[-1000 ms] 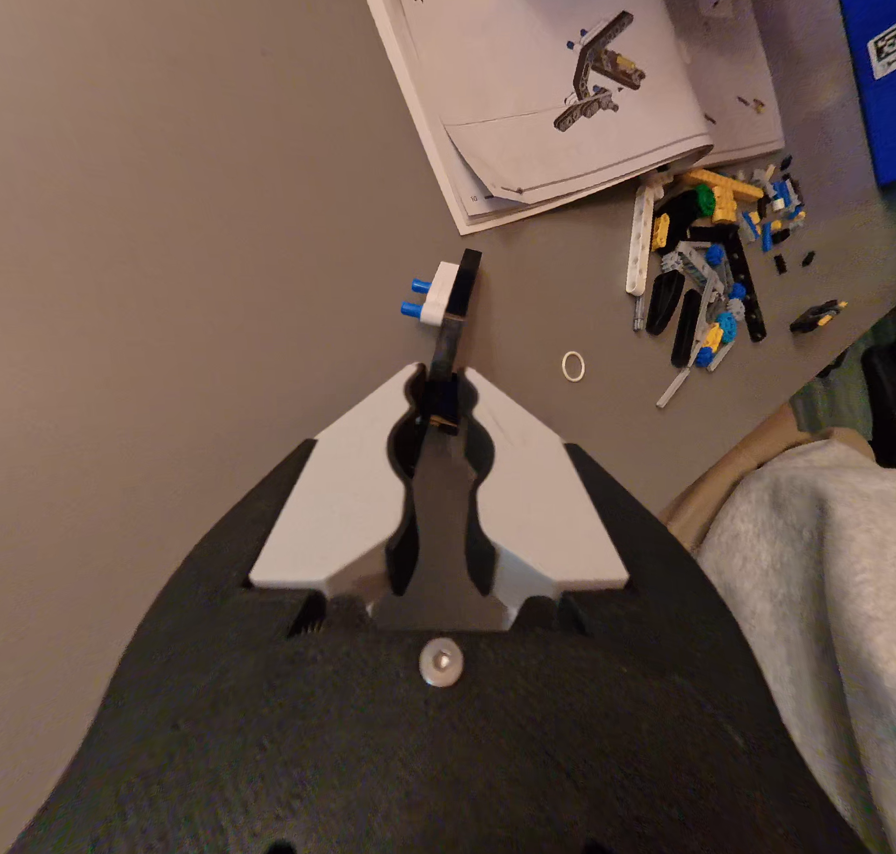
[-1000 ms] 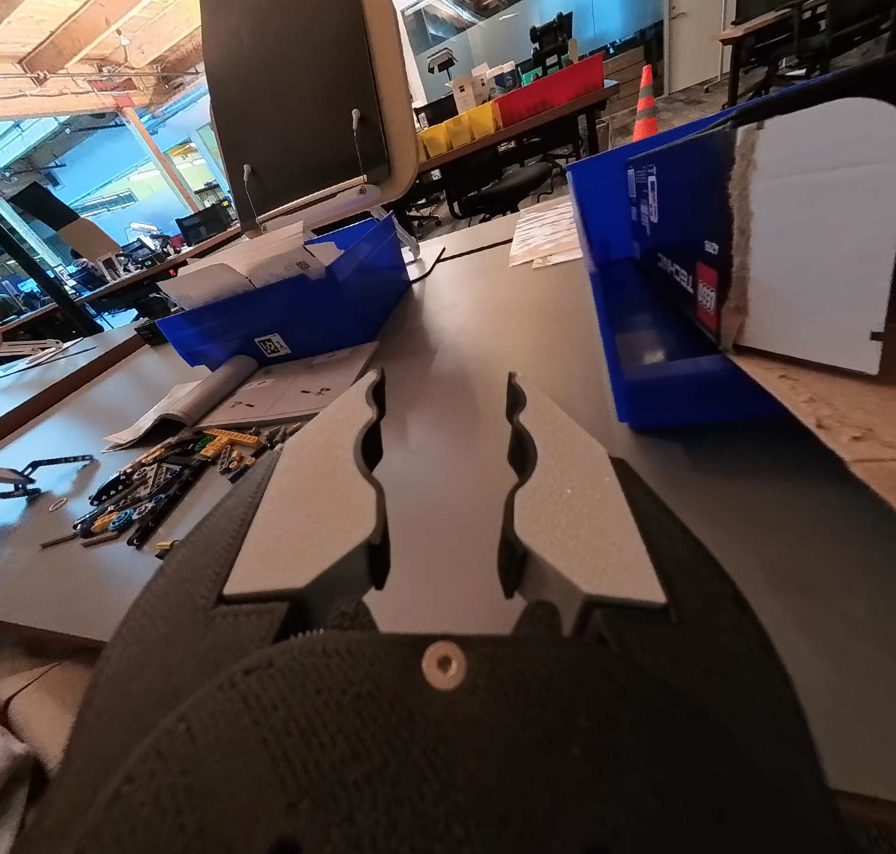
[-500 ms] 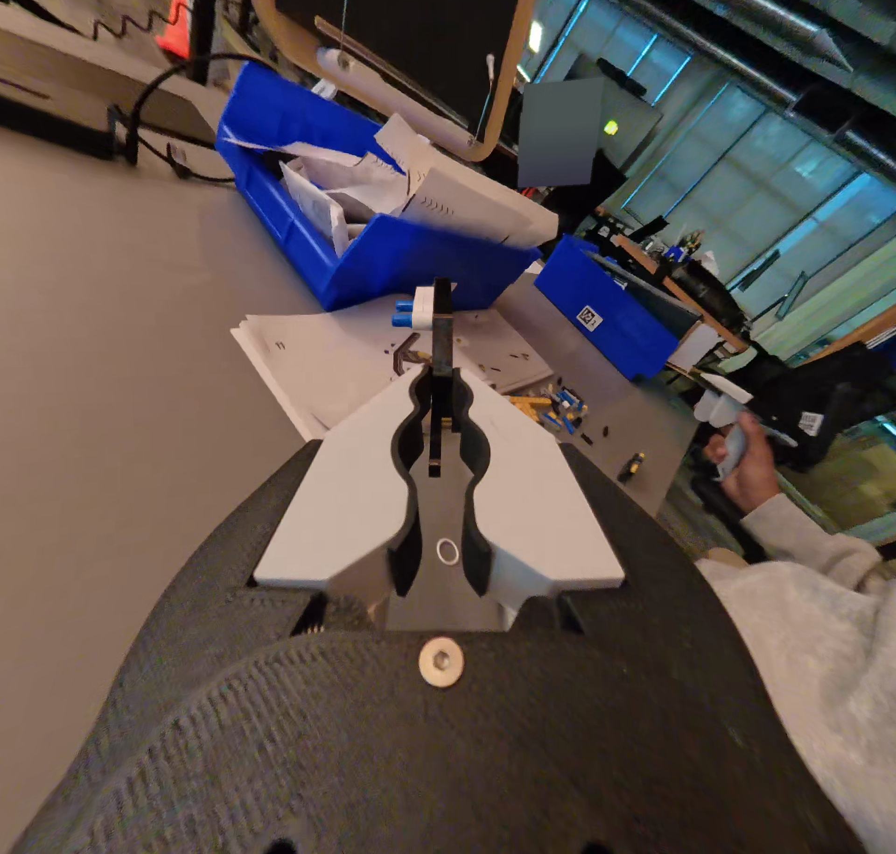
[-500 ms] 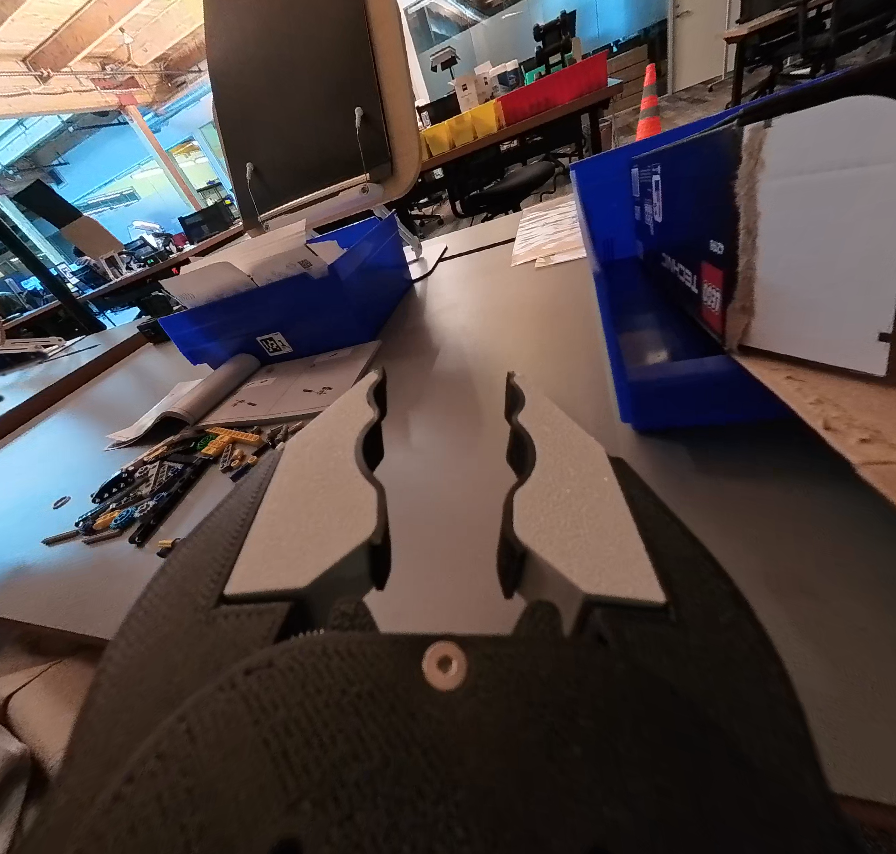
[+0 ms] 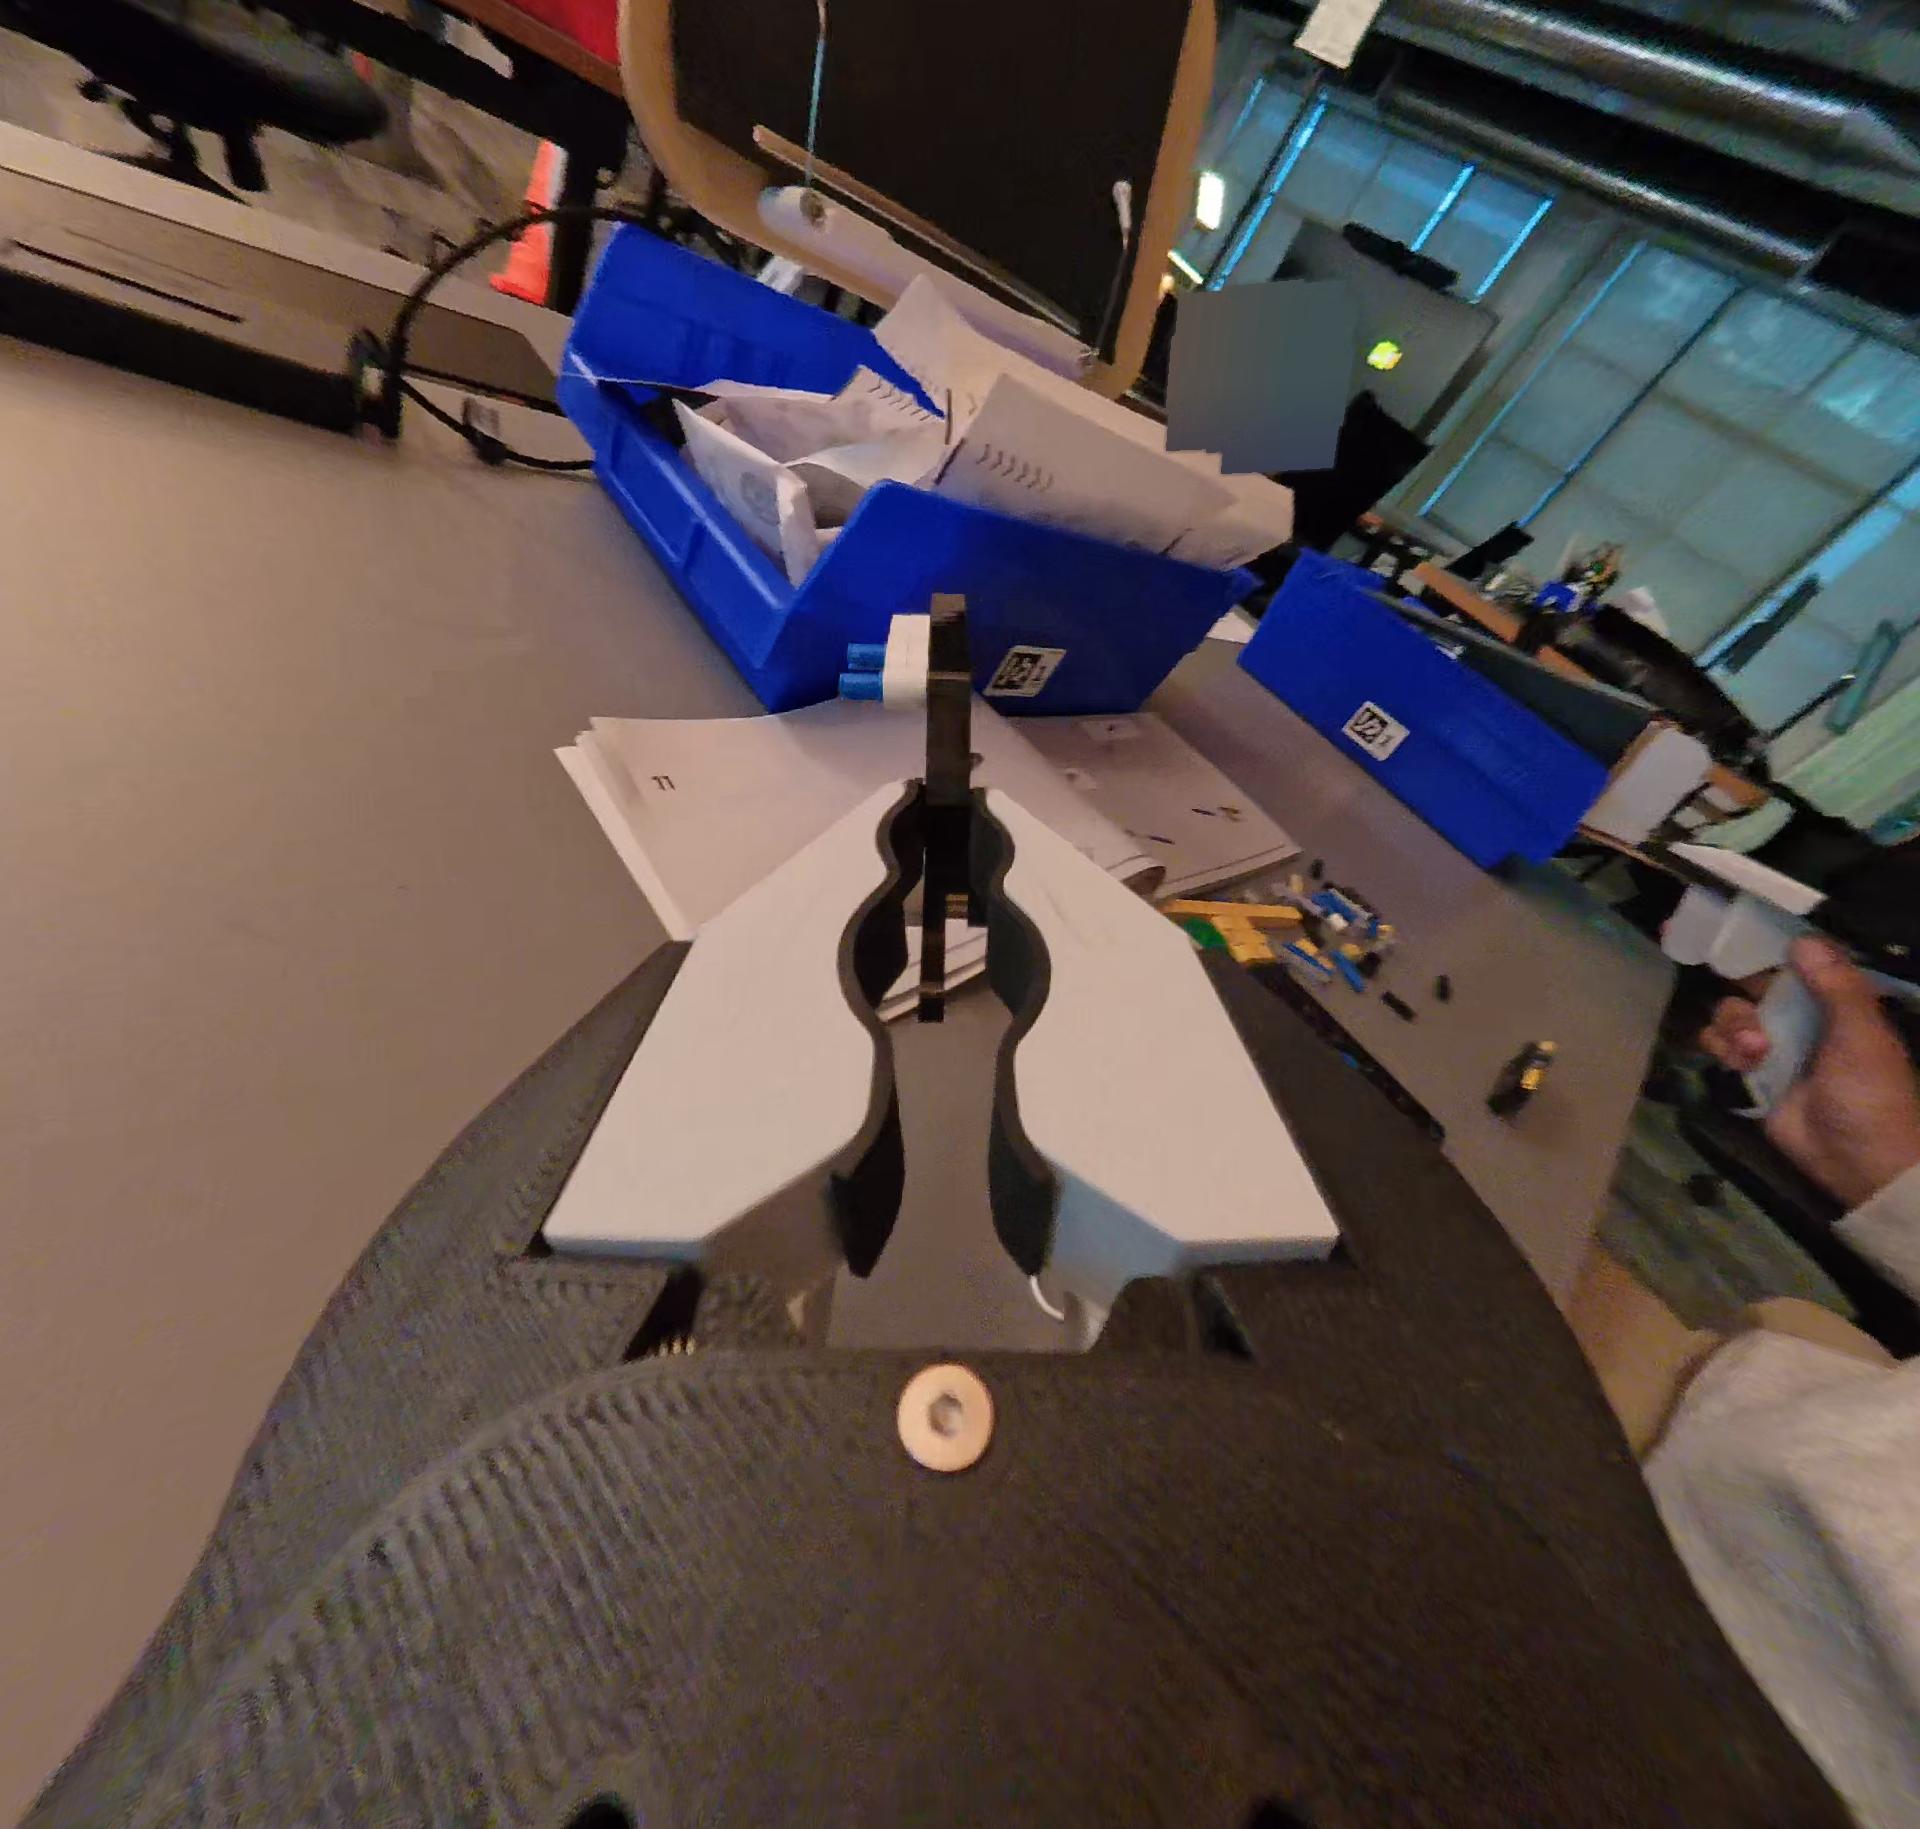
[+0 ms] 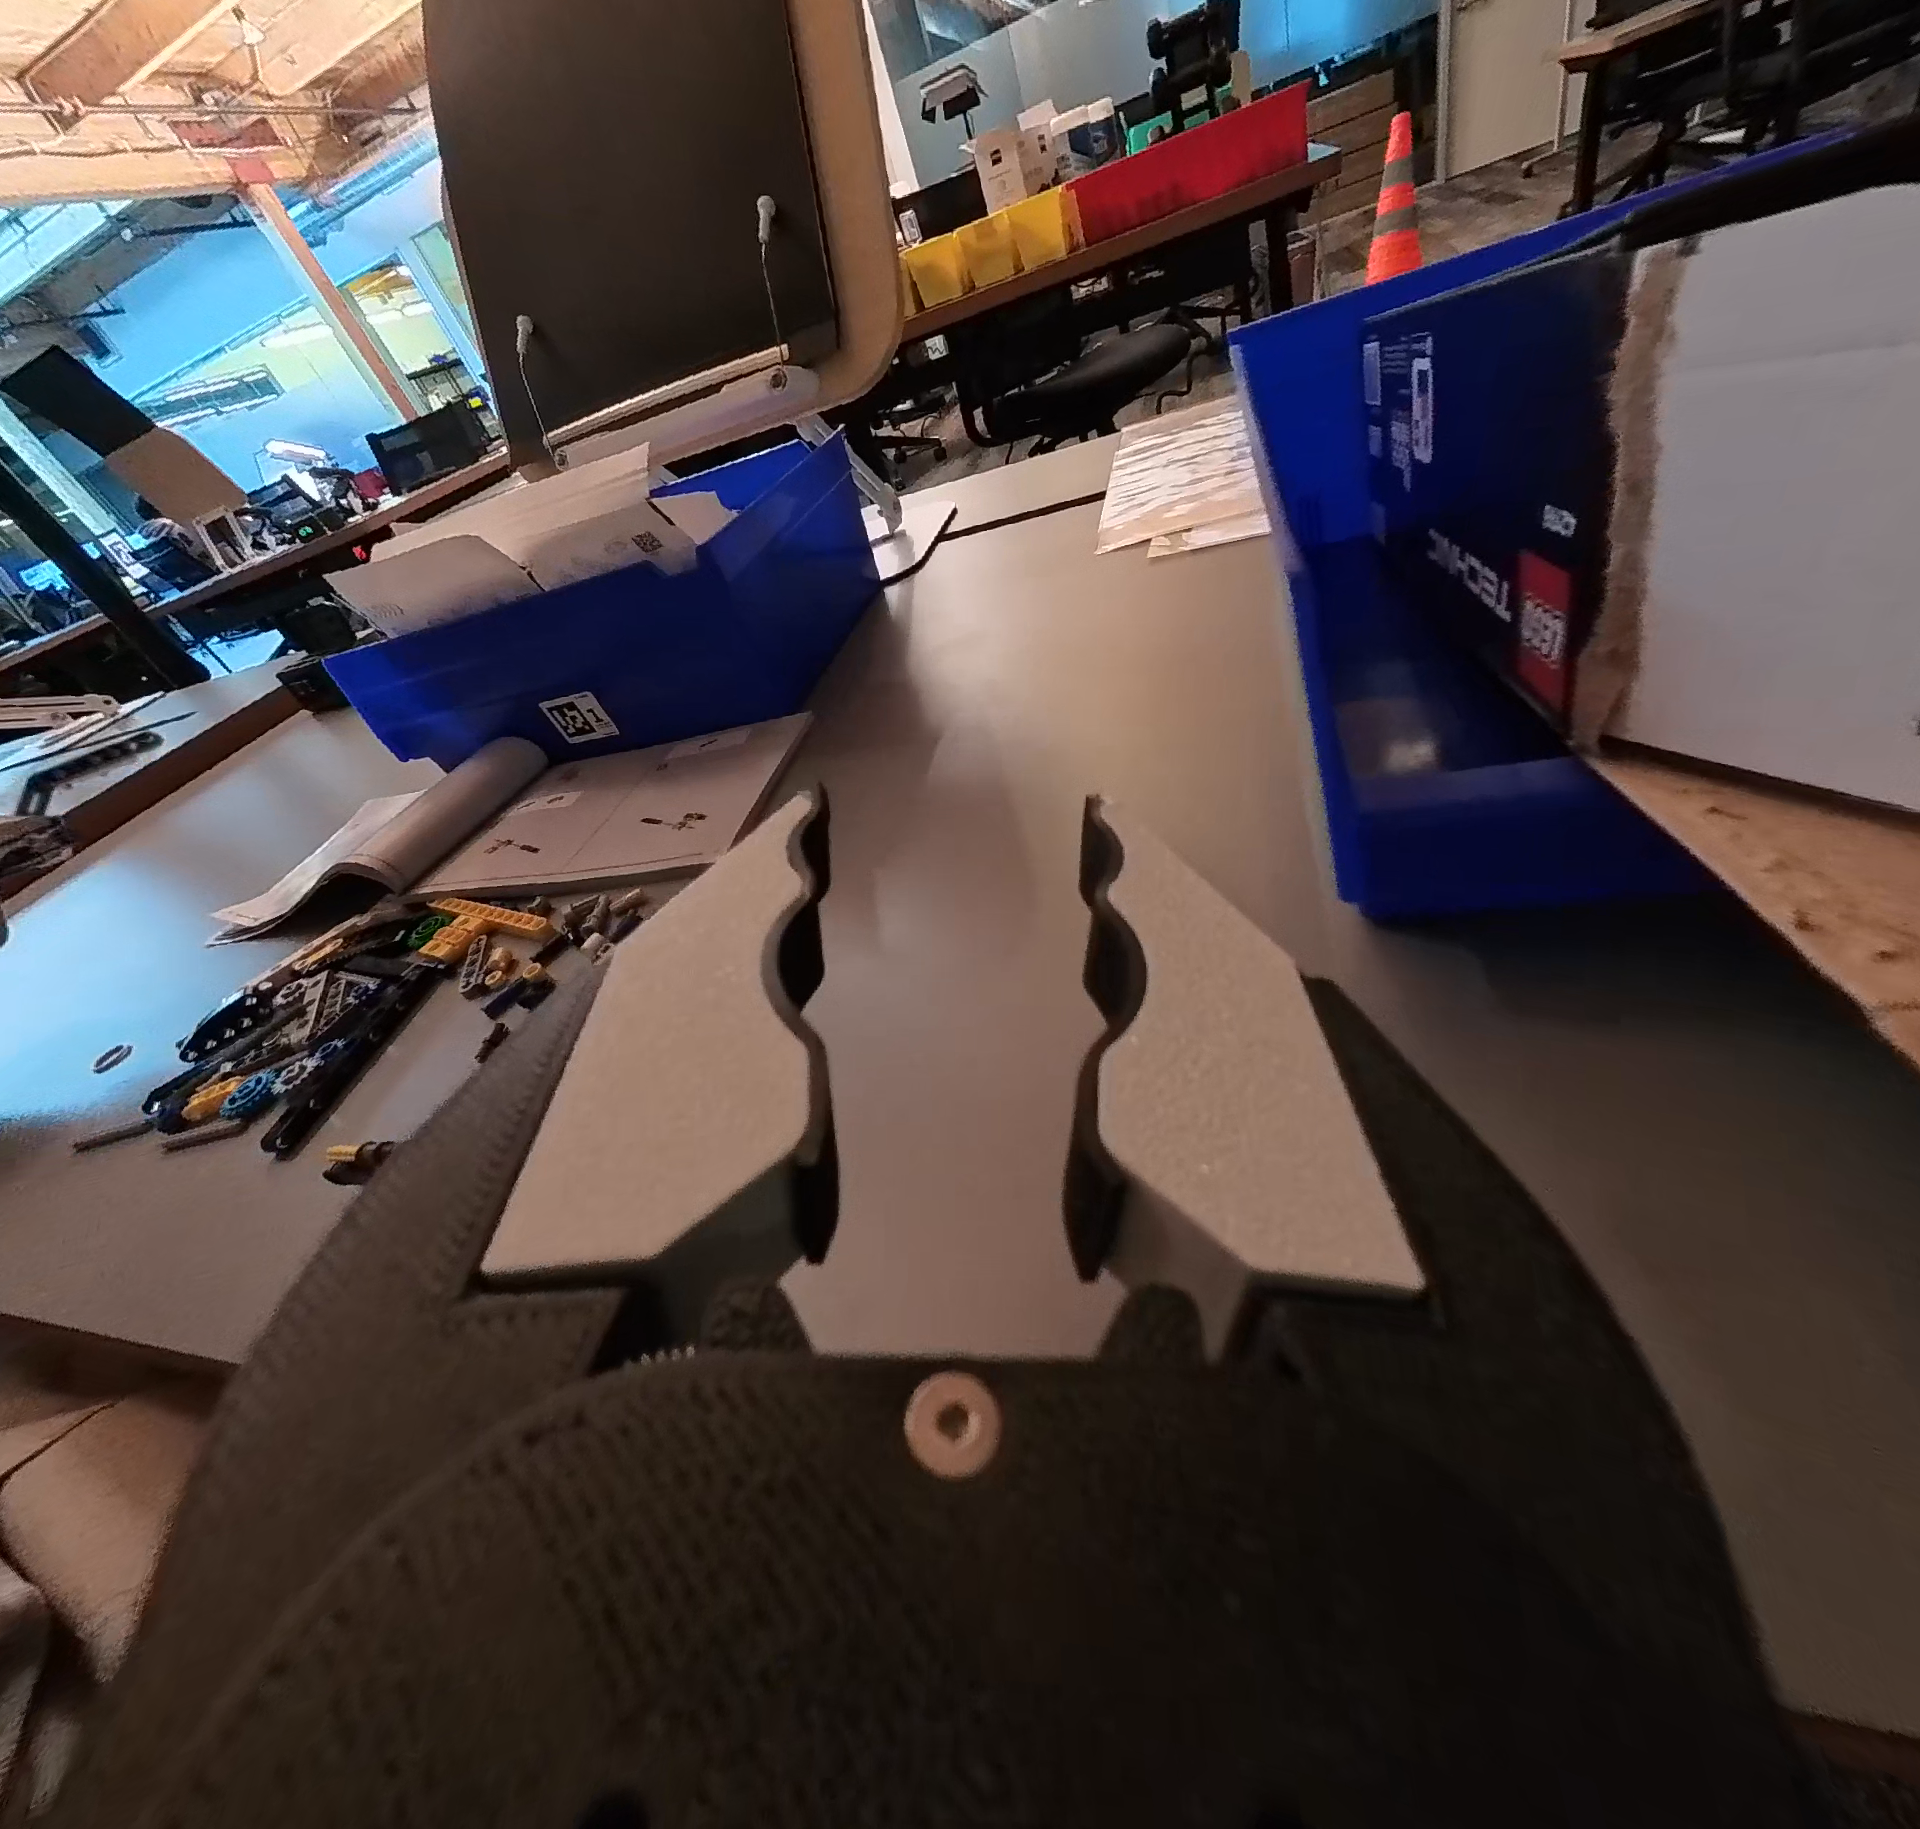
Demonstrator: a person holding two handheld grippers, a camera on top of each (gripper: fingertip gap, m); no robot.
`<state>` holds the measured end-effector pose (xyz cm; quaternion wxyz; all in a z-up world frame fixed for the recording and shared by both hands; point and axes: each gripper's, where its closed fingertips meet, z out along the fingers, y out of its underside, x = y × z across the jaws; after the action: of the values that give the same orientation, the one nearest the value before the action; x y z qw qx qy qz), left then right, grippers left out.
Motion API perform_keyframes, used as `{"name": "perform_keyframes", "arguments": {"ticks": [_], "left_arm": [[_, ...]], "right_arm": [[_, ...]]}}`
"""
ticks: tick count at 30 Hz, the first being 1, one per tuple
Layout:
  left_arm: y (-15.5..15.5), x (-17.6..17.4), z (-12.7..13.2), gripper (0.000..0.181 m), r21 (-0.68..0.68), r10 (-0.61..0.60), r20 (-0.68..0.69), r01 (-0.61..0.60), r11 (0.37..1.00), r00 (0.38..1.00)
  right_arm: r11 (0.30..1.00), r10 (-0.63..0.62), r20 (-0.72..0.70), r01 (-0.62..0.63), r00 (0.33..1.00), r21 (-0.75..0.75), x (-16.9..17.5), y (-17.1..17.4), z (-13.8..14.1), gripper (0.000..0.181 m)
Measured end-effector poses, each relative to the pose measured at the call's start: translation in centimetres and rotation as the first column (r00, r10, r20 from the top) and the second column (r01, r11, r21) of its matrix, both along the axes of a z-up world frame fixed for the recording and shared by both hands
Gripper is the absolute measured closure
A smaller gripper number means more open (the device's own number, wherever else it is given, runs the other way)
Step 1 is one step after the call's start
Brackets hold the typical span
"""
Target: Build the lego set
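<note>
My left gripper (image 5: 943, 803) is shut on a small lego assembly (image 5: 940, 709): a black beam with a white piece and two blue pins at its far end. It holds it upright in the air above the open instruction booklet (image 5: 748, 792). A pile of loose lego parts (image 5: 1288, 932) lies on the grey table right of the booklet; the pile also shows in the right wrist view (image 6: 343, 1010). My right gripper (image 6: 951, 823) is open and empty, low over the table to the right of the pile.
A blue bin of paper bags (image 5: 935, 574) stands behind the booklet, a second blue bin (image 5: 1423, 740) to its right. In the right wrist view a blue bin (image 6: 1455, 740) holding the set's box stands at the right. A hand (image 5: 1829, 1083) shows past the table's edge. About 50 cm separates my left fingertips from my right.
My left gripper has tilted up from looking down at the table to looking forward across it, still holding the assembly. My right gripper has shifted slightly and stays open.
</note>
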<state>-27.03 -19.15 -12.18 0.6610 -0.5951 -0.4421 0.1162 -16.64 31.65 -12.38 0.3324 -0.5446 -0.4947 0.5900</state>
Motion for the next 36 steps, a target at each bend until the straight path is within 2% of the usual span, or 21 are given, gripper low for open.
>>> {"name": "perform_keyframes", "arguments": {"ticks": [7,13,36], "left_arm": [[-0.3,-0.2,-0.6,0.176,-0.054,0.033,-0.009,-0.034,0.998,0.999],[-0.2,-0.3,-1.4,0.176,-0.044,0.014,0.018,-0.013,0.999,1.0],[0.1,0.3,-0.5,0.175,0.13,-0.076,0.038,0.071,0.989,0.996]], "right_arm": [[1.0,0.003,0.012,-0.003,1.0,-0.005,-0.2,0.0,-0.2,0.134],[1.0,-0.008,0.019,0.008,1.0,-0.007,-0.3,0.1,-0.3,0.134],[1.0,-0.006,0.008,0.006,1.0,-0.017,-0.2,0.2,-0.1,0.134]]}}
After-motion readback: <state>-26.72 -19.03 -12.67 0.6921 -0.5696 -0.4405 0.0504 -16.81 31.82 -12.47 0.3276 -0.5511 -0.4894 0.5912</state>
